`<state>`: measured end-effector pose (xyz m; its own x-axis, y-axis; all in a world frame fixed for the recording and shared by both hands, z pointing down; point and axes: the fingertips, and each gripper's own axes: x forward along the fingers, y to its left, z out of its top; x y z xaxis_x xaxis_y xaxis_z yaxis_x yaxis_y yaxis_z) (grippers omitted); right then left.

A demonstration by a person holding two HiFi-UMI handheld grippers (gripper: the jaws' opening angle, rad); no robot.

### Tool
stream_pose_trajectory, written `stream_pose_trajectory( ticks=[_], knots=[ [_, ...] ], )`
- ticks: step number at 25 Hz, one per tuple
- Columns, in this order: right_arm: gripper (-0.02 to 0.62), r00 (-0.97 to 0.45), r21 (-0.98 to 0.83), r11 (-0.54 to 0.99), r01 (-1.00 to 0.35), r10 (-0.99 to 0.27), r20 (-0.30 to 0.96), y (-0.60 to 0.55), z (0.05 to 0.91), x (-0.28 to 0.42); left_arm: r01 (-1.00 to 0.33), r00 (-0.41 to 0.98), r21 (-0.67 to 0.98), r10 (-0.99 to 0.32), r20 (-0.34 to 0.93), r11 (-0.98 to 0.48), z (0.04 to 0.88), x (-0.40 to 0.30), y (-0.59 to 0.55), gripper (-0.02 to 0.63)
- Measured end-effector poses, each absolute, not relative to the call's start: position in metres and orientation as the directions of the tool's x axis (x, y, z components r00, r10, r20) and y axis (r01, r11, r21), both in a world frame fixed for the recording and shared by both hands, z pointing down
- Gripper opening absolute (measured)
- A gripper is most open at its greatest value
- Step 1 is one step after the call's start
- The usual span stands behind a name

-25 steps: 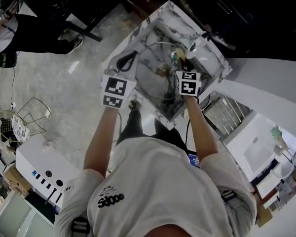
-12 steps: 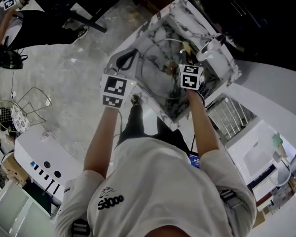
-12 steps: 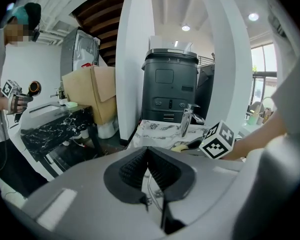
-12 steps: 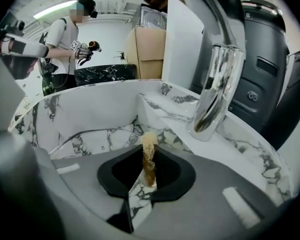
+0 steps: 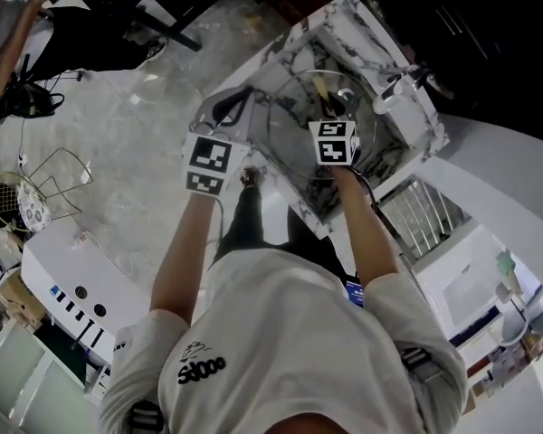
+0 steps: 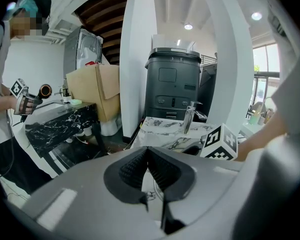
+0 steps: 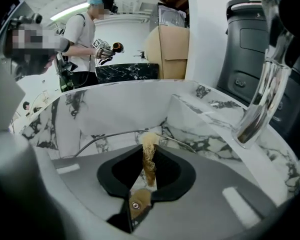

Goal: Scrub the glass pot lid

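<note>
The glass pot lid point(image 5: 344, 107) lies in the marble sink point(image 5: 348, 18). Its thin metal rim point(image 7: 110, 135) arcs just beyond my right jaws. My right gripper point(image 5: 320, 98) hovers over the lid, shut on a small brush point(image 7: 149, 156) with tan bristles pointing forward. The left gripper point(image 5: 235, 105) rests at the sink's left edge, beside the lid. In the left gripper view its ribbed pads point(image 6: 135, 165) meet, and I see nothing held between them. The left gripper point(image 6: 147, 156) looks out past the sink.
A chrome faucet point(image 7: 260, 89) stands at the sink's far right corner point(image 5: 394, 90). A dish rack point(image 5: 418, 211) sits right of the sink. Another person point(image 7: 85, 39) holds grippers at a dark marble table. A wire basket point(image 5: 27, 208) is on the floor to the left. A dark bin point(image 6: 172, 84) and cardboard box point(image 6: 97, 89) stand beyond.
My right gripper has slid a little to the left over the lid with the brush. The left gripper has stayed at the sink's left edge. The head view has shifted slightly.
</note>
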<state>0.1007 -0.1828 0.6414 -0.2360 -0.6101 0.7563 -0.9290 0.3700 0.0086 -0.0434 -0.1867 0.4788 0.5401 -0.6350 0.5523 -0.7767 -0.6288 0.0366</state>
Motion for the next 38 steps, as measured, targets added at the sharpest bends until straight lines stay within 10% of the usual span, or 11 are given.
stream_pose_trajectory(
  ticks=[38],
  knots=[
    [0.051, -0.635, -0.292, 0.889, -0.353, 0.002, 0.772, -0.033, 0.637, 0.013, -0.744, 0.586, 0.051, -0.614, 0.528, -0.667, 0.473, -0.028, -0.149, 0.011]
  ],
)
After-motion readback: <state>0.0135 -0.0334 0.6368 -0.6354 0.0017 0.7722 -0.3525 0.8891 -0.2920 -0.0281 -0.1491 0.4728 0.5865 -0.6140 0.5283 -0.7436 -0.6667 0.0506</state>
